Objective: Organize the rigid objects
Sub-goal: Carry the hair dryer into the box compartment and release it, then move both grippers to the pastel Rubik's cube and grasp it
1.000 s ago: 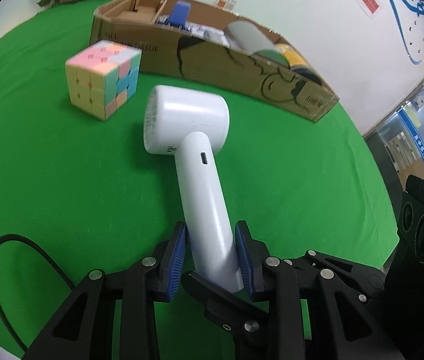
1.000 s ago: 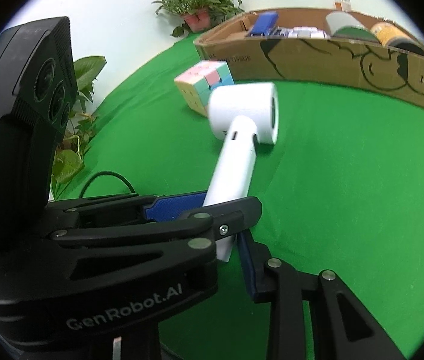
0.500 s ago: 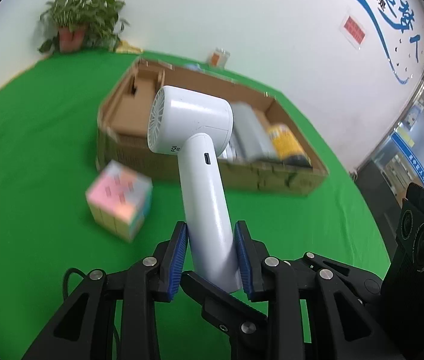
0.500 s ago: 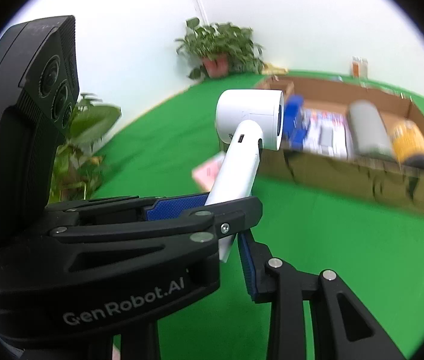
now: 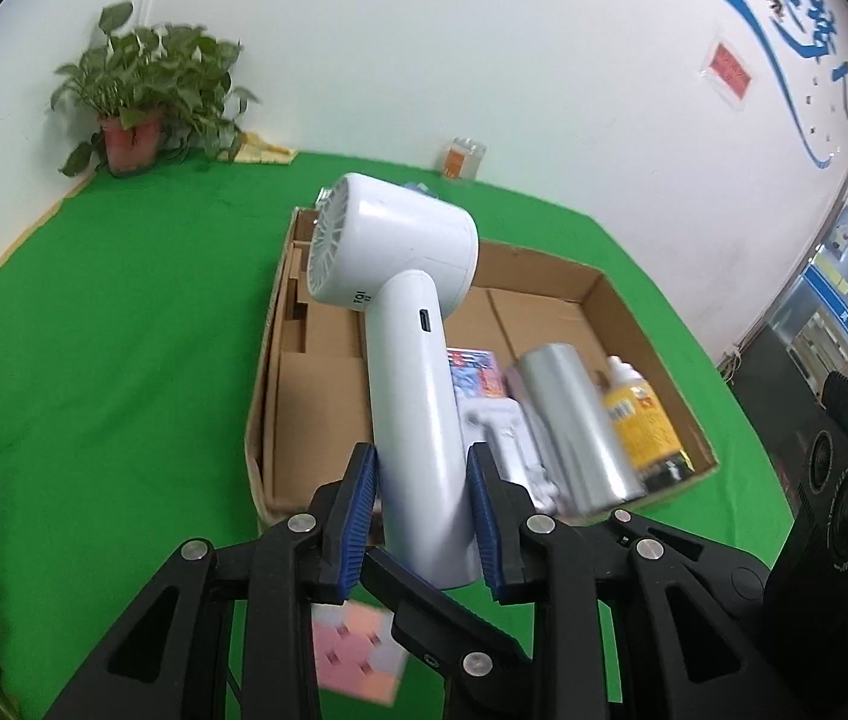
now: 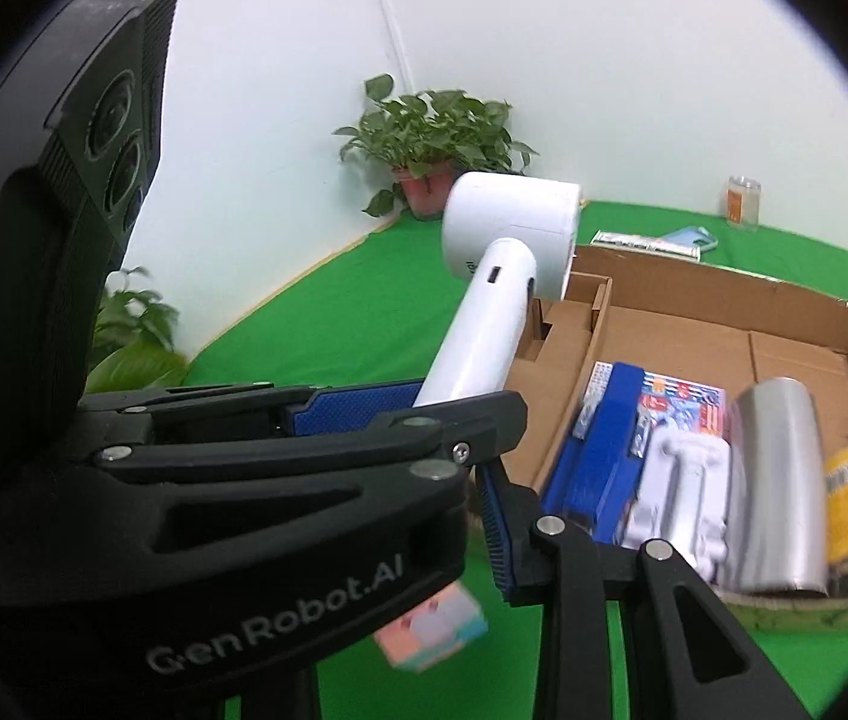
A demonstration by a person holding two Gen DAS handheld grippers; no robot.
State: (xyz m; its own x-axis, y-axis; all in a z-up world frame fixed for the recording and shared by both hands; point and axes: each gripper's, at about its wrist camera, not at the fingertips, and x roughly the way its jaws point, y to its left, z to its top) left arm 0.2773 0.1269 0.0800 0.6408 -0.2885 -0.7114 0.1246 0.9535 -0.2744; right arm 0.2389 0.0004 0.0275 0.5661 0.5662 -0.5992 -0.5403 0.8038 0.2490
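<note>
We clamp the white handheld fan (image 5: 418, 384) by its handle in the left hand-held gripper (image 5: 421, 519) and the right hand-held gripper (image 6: 454, 450), above the cardboard box (image 5: 652, 354). The pastel cube (image 5: 358, 654) lies below on the green tabletop (image 5: 94, 330), outside the box.

The left black plastic two-finger gripper (image 5: 423, 513) has open-framed, triangular-cutout finger arms, each tipped with a ribbed blue pad (image 5: 358, 519). Round silver screw heads (image 5: 302, 521) dot its joints. The right black plastic gripper (image 6: 454, 468) looks alike; white "GenRobot.AI" lettering (image 6: 274, 615) runs along its body, below a black ridged multi-lens camera housing (image 6: 64, 180).
</note>
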